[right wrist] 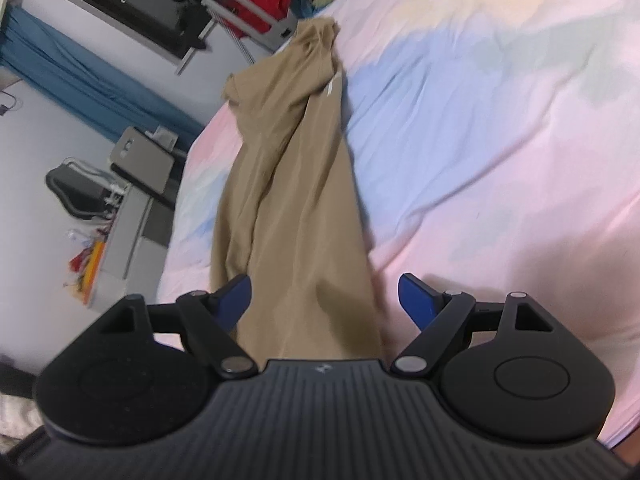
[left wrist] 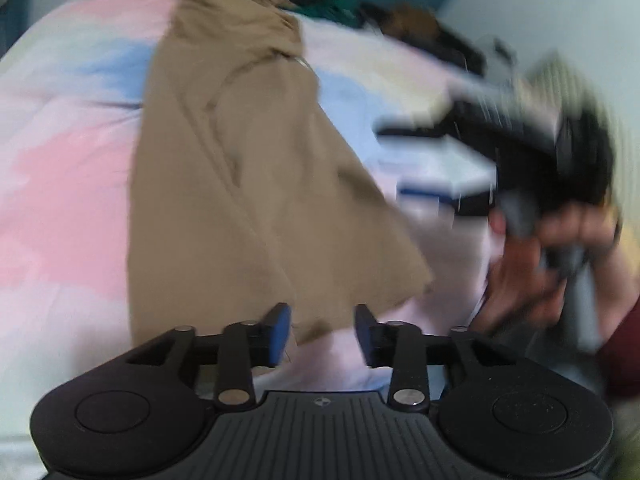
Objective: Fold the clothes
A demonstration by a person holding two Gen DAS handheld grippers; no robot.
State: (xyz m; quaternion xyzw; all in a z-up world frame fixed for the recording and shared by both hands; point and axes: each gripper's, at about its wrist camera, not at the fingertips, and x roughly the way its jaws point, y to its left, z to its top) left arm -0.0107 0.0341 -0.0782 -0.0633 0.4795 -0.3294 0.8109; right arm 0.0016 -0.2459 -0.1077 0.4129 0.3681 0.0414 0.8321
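Fold clothes, mid-step. Tan garment (left wrist: 240, 168) laid lengthwise on pastel bedsheet (left wrist: 60, 168), running fwd from both tongs. Left gripper (left wrist: 322, 330): pads apart, nothing clamped; near hem just ahead of tips, touching neither pad. Right gripper (right wrist: 324, 300): spread wide, cloth lying between pads w/o contact. Right hand (left wrist: 560, 264) blurred at far right of left view. Risks, as judged: closing on top layer only, so layers slide apart; bedsheet pinched along w/ hem; uneven lift skewing fold line.
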